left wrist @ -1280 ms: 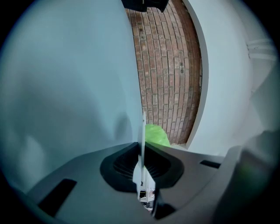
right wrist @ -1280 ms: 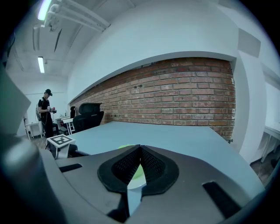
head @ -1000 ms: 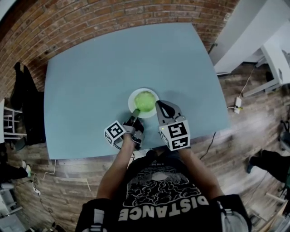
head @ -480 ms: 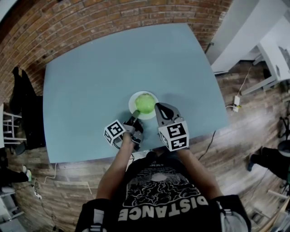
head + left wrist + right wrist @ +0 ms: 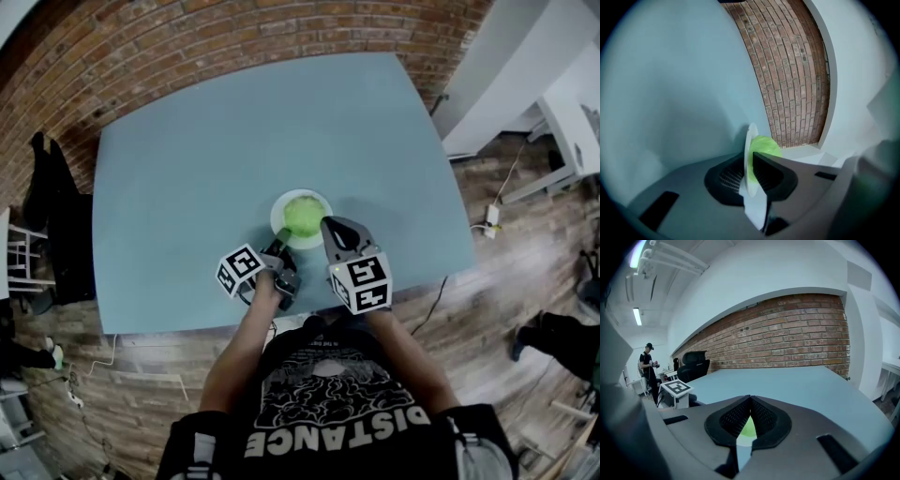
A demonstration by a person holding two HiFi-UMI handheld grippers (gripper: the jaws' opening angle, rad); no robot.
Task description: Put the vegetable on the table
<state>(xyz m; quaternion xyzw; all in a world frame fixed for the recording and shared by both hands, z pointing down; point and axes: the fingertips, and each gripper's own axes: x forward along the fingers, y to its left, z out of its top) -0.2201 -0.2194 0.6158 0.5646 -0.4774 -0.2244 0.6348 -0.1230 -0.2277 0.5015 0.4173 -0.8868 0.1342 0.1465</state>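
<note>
The left gripper (image 5: pixel 281 238) is clamped on the near rim of the white plate (image 5: pixel 275 216), which rests on the blue table (image 5: pixel 206 159) with the round green vegetable (image 5: pixel 302 216) on it; the right gripper (image 5: pixel 330 225) hovers just beside, its jaws together on nothing; the pinch on that thin rim looks slight, so tipping the plate could let it slip, or send the vegetable rolling towards the near edge; against the earlier frames, little differs beyond a small shift.

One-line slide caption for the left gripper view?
Left claw clamped on the rim of a white plate carrying a green vegetable, blue table and brick wall beyond.
</note>
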